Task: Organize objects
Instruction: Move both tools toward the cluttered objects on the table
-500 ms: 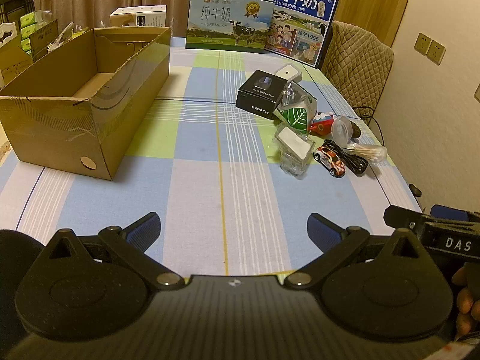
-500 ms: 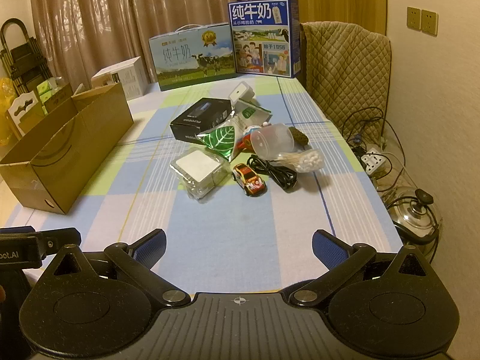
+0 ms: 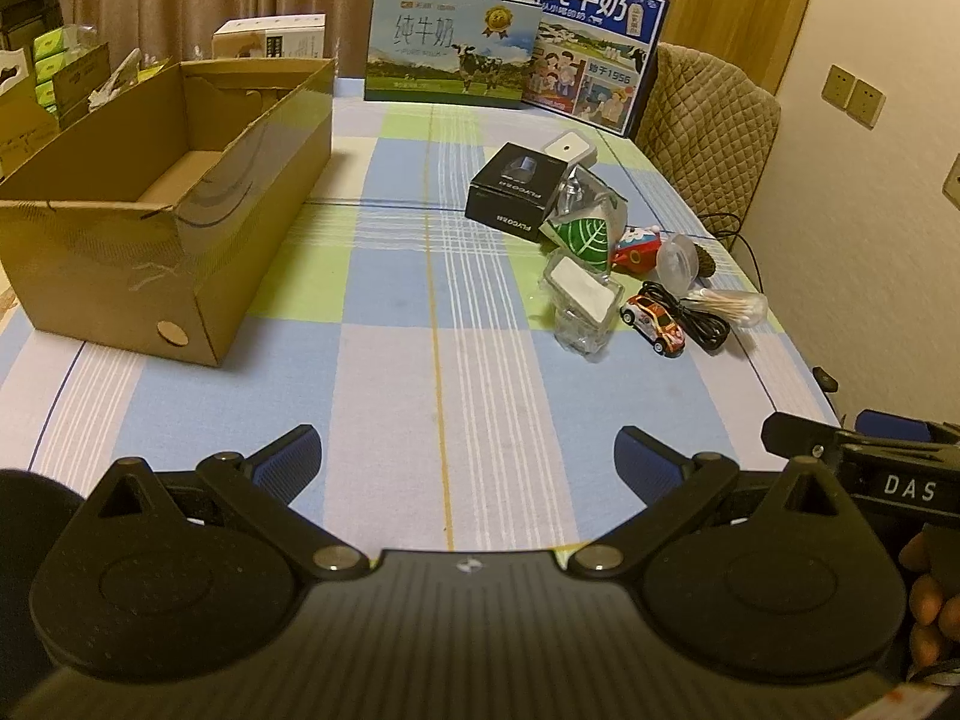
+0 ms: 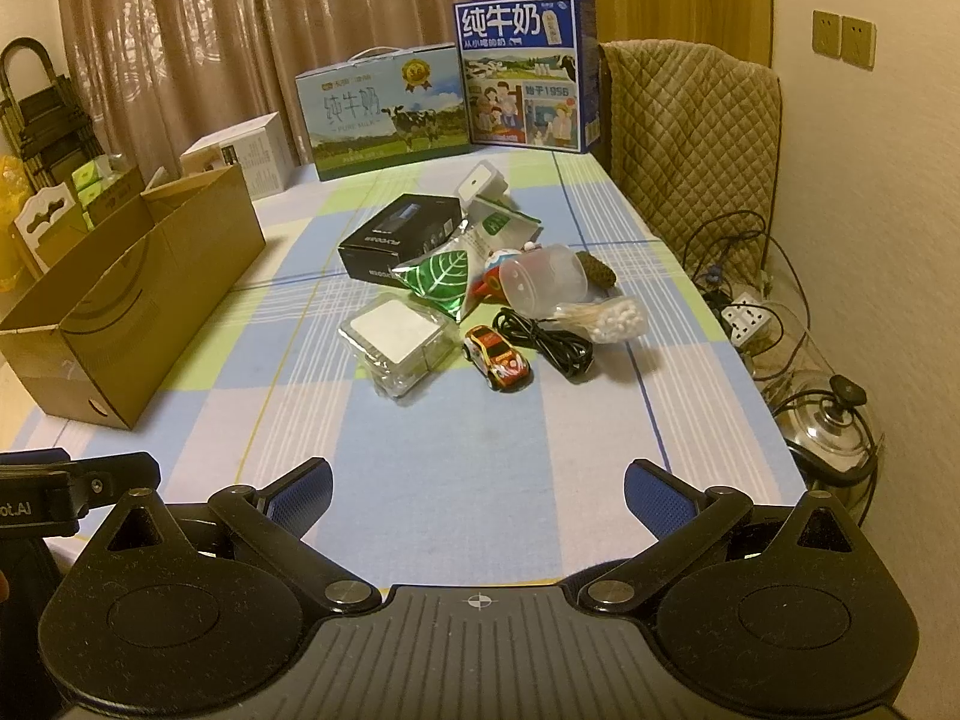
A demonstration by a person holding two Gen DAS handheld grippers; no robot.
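An open cardboard box point(image 3: 162, 204) point(image 4: 120, 300) stands on the left of the checked table. A heap of small objects lies right of centre: a black box point(image 3: 516, 189) point(image 4: 399, 237), a green leaf packet point(image 3: 585, 234) point(image 4: 444, 276), a clear plastic case point(image 3: 579, 303) point(image 4: 396, 339), a toy car point(image 3: 654, 321) point(image 4: 498, 357), a black cable point(image 3: 690, 315) point(image 4: 543, 339), a cotton-swab bag point(image 3: 732, 303) point(image 4: 606, 318) and a clear cup point(image 4: 543, 279). My left gripper point(image 3: 468, 459) and right gripper point(image 4: 477, 492) are open and empty, above the table's near edge.
Two milk cartons point(image 3: 450, 51) point(image 3: 597, 48) stand at the table's far end, with a white carton point(image 3: 270, 39) behind the cardboard box. A quilted chair point(image 4: 690, 132) is at the far right. A power strip point(image 4: 747, 318) and a pot point(image 4: 831, 432) sit on the floor right of the table.
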